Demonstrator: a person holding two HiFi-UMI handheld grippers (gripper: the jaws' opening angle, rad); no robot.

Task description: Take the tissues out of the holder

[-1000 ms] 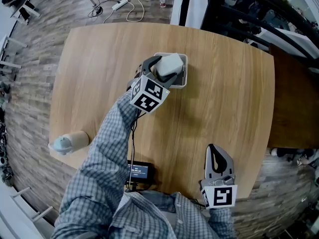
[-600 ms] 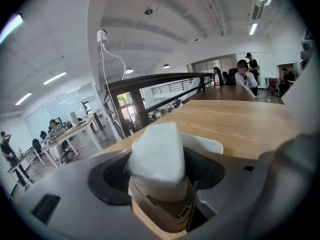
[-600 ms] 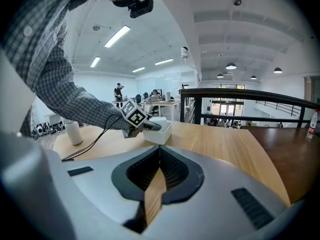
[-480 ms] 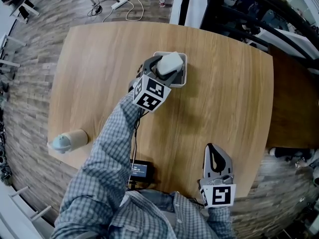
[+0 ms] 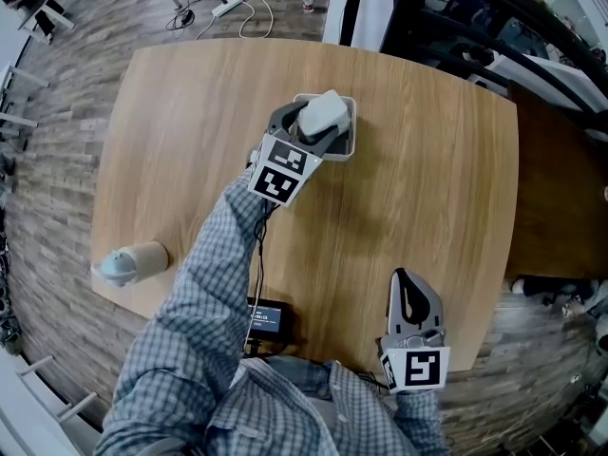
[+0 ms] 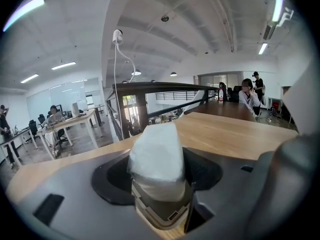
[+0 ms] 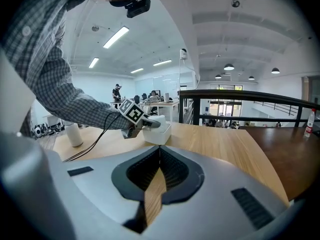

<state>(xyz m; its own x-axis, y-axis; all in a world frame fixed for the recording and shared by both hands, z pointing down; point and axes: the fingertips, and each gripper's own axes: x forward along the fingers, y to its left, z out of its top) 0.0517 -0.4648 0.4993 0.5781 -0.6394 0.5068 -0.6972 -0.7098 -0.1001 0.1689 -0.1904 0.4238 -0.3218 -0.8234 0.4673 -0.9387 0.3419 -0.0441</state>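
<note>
A white tissue pack [image 5: 324, 114] stands out of the top of a square grey-white holder [image 5: 348, 146] at the far middle of the round wooden table [image 5: 437, 160]. My left gripper [image 5: 318, 127] reaches in from the near left; its jaws have just been closing with the pack between them. In the left gripper view the pack [image 6: 157, 156] fills the gap and both pads press its sides, with the holder [image 6: 160, 215] below. My right gripper [image 5: 407, 288] rests shut and empty at the near table edge, far from the holder [image 7: 159, 133].
A tan cup with a pale lid [image 5: 133, 262] lies near the table's left edge. A small black device [image 5: 268, 319] with a cable sits at the near edge. A dark railing and a second table [image 5: 560, 207] stand to the right.
The left gripper has rolled a little and its jaws have come in on the pack. The pack now sits tilted and slightly higher over the holder. The right gripper has not moved.
</note>
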